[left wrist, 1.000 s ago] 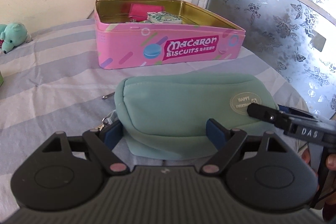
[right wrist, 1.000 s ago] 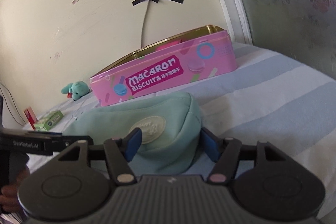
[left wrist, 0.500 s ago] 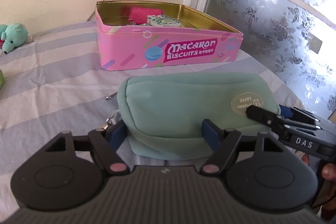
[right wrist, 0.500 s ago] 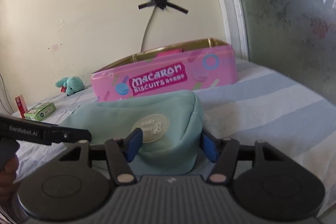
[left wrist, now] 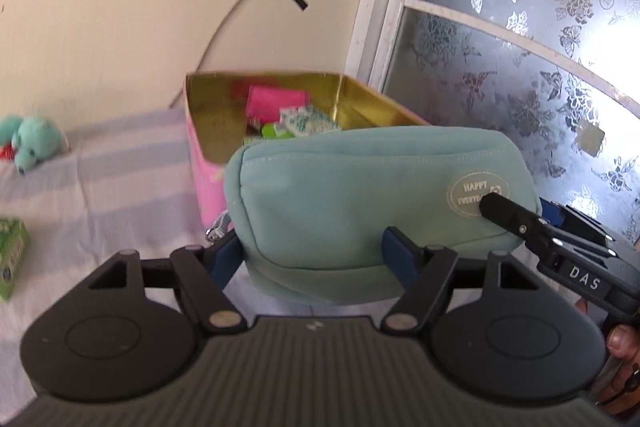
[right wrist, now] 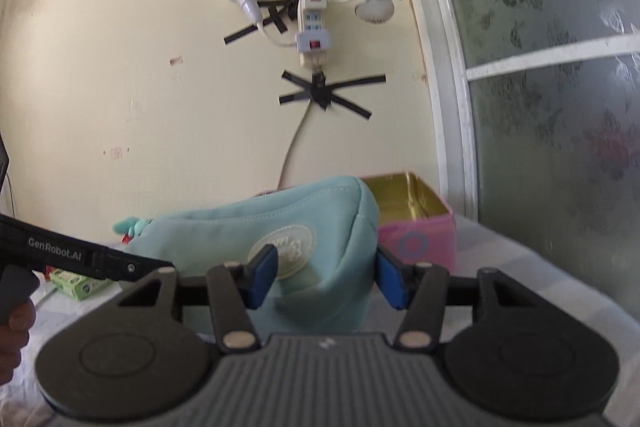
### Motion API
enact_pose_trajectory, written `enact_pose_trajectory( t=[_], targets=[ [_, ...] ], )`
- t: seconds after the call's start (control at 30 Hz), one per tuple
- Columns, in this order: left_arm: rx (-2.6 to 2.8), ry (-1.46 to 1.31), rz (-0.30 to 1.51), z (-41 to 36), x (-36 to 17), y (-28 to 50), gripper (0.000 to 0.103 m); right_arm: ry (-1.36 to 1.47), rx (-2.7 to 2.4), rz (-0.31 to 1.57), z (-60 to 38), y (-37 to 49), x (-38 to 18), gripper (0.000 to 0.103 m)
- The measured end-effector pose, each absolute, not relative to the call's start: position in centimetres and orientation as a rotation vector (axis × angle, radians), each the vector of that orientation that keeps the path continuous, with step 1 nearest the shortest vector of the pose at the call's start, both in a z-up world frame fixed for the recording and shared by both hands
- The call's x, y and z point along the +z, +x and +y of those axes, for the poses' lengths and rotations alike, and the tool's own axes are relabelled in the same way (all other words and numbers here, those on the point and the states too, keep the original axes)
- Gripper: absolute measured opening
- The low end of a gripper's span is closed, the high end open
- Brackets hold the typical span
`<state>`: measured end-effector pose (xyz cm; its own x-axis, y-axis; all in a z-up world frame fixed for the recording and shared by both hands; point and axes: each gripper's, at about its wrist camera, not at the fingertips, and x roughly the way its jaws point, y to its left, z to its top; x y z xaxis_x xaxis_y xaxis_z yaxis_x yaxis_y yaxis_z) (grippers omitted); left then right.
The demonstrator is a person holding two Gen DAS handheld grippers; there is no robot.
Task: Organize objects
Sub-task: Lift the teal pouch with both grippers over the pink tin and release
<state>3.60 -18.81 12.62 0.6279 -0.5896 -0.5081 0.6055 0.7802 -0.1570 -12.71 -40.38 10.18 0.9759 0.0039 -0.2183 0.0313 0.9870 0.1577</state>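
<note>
ITEM: soft teal fabric zip pouch, centre frame | HELD: left gripper and right gripper fingers clamp opposite ends, sharing its floppy weight | DEST: likely open pink macaron-biscuit tin behind

oval patch on teal pouch: "happy every…", right gripper side: "das", left gripper side: "genrobot.ai"

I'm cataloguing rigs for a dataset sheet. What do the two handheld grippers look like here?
Both are matte black: a ribbed body, two round discs, linkage arms with silver pivots and blue finger pads. The left gripper reads "GenRobot.AI" in white along its side, the right gripper "DAS". No cables or sleeves are visible.
</note>
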Motion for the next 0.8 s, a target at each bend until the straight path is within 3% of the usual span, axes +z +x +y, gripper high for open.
enact_pose_trajectory(
  t=[0.8],
  targets=[
    [-0.589, 0.134, 0.377, -24.6, 20.6, 12.4, 0.076, 0.119, 0.035, 0.073, -45.4, -1.0, 16.7, 0.052]
  ],
)
